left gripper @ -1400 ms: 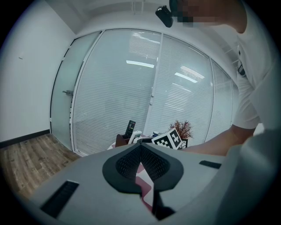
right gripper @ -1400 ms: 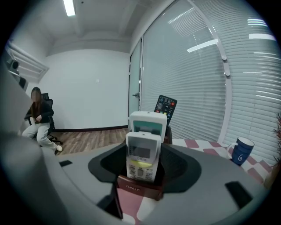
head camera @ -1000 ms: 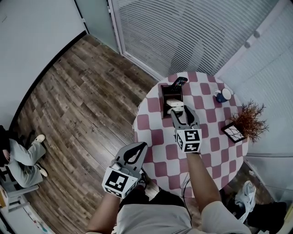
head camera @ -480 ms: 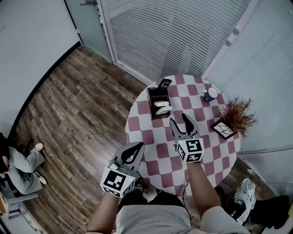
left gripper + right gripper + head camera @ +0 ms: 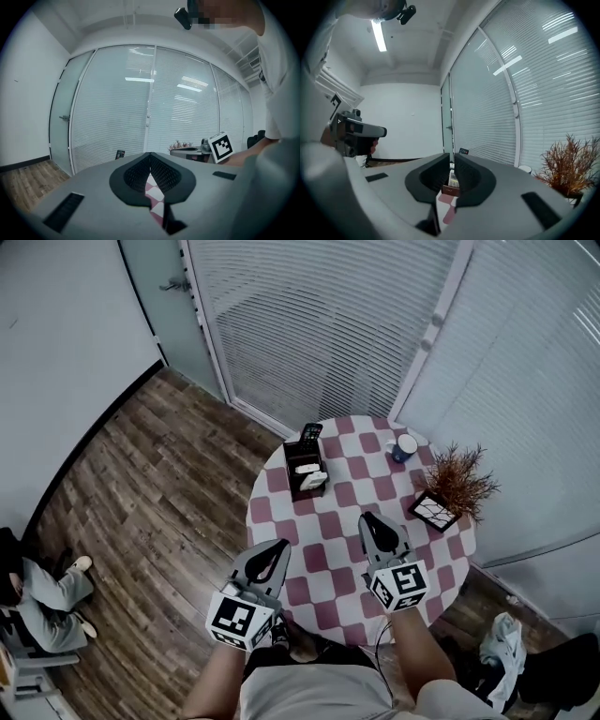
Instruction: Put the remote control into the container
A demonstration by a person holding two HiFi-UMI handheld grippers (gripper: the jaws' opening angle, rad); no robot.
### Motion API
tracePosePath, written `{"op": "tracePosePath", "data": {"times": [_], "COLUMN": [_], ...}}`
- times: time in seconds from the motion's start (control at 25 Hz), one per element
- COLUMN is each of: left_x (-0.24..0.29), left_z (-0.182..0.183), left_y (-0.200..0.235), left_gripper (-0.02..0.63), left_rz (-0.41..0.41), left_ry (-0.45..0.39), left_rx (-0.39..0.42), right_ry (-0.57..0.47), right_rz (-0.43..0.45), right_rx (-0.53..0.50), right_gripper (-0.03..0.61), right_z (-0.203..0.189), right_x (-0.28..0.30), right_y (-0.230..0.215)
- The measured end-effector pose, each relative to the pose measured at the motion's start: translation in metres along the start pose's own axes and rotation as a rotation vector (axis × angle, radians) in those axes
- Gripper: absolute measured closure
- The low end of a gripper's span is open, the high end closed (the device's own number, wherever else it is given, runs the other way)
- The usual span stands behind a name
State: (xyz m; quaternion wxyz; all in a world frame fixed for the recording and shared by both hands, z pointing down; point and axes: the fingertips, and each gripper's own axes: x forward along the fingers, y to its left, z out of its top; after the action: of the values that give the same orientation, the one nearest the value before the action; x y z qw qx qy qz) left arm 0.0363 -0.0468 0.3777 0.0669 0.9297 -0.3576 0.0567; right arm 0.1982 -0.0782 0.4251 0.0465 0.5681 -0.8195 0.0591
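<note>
Head view, steeply down: round desk (image 5: 330, 521) under a red-and-white checked cloth, on a wood-plank floor (image 5: 159, 474) before slatted glass walls. Near the desk's far-left edge, a dark open container (image 5: 292, 486). Inside it, lying flat, the white remote control (image 5: 309, 474). At the container's far end, sticking up above the rim, a black remote (image 5: 310, 433). Farther right, a blue mug (image 5: 405, 447). Near the right edge, a dried reddish plant (image 5: 461, 479) on a square patterned base (image 5: 432, 512).

Left claw (image 5: 283, 546) beside the desk's near-left edge, well apart from the container. Right claw (image 5: 371, 518) above the near half of the desk, also apart from the container and pointed roughly toward it. Seated at the far left of the room, a person (image 5: 42, 587) in light trousers.

Left gripper view: closed, tips touching at the front, nothing held. Only checked cloth visible through the small gap behind the tips.

Right gripper view: closing, with just a narrow slit between the pads and nothing in it. Far beyond the slit, the container with the white remote control lying inside.
</note>
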Motion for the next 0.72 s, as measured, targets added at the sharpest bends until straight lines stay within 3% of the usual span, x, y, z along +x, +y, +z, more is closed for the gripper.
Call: {"op": "tracePosePath", "data": {"times": [0.4, 0.72], "left_x": [-0.022, -0.028], "left_z": [0.04, 0.056], "left_y": [-0.037, -0.063], "left_gripper": [0.604, 0.604], "left_rz": [0.062, 0.072], "left_ry": [-0.072, -0.109], "left_rx": [0.064, 0.083], "right_ry": [-0.073, -0.1], "right_rz": [0.085, 0.08], "right_rx": [-0.035, -0.085], "right_gripper": [0.566, 0.568], "right_z": [0.055, 0.081], "right_x": [-0.072, -0.102], "right_y": [0.013, 0.013]}}
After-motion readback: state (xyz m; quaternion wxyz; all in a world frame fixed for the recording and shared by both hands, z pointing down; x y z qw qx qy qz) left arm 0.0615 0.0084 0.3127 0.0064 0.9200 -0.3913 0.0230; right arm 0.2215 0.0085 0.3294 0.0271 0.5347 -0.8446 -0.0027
